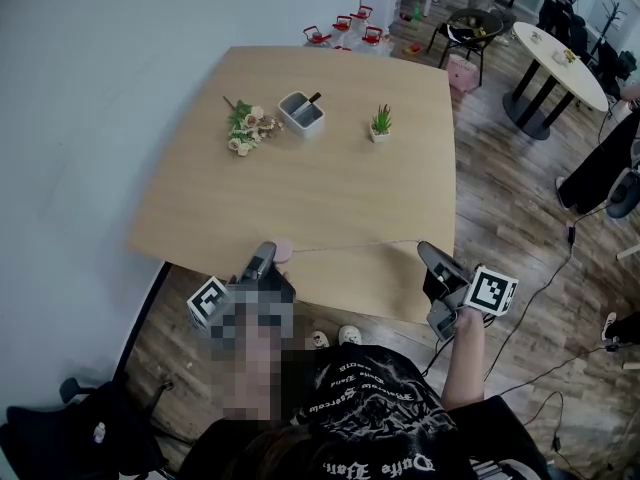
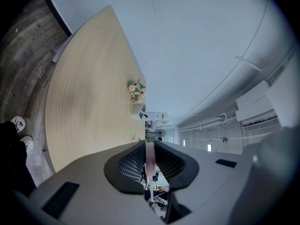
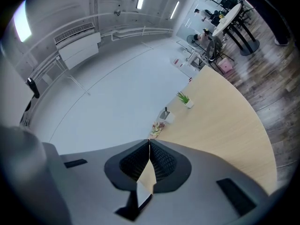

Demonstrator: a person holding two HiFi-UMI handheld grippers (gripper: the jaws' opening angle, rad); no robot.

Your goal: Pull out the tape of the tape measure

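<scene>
A small round pink tape measure (image 1: 284,250) hangs over the near edge of the wooden table (image 1: 330,188), with my left gripper (image 1: 268,255) shut on it. In the left gripper view its pink case (image 2: 149,161) sits edge-on between the jaws. A thin pale tape (image 1: 360,245) runs from it rightwards, stretched straight above the table's front edge, to my right gripper (image 1: 428,251). That gripper is shut on the tape's end. The right gripper view shows the cream strip (image 3: 147,175) pinched between the closed jaws of the right gripper (image 3: 149,142).
On the far half of the table lie a bunch of flowers (image 1: 244,126), a white holder (image 1: 301,111) and a small potted plant (image 1: 381,123). Beyond the table stand red kettles (image 1: 345,26), a chair (image 1: 470,28) and a round table (image 1: 560,58). Cables (image 1: 540,288) cross the floor at right.
</scene>
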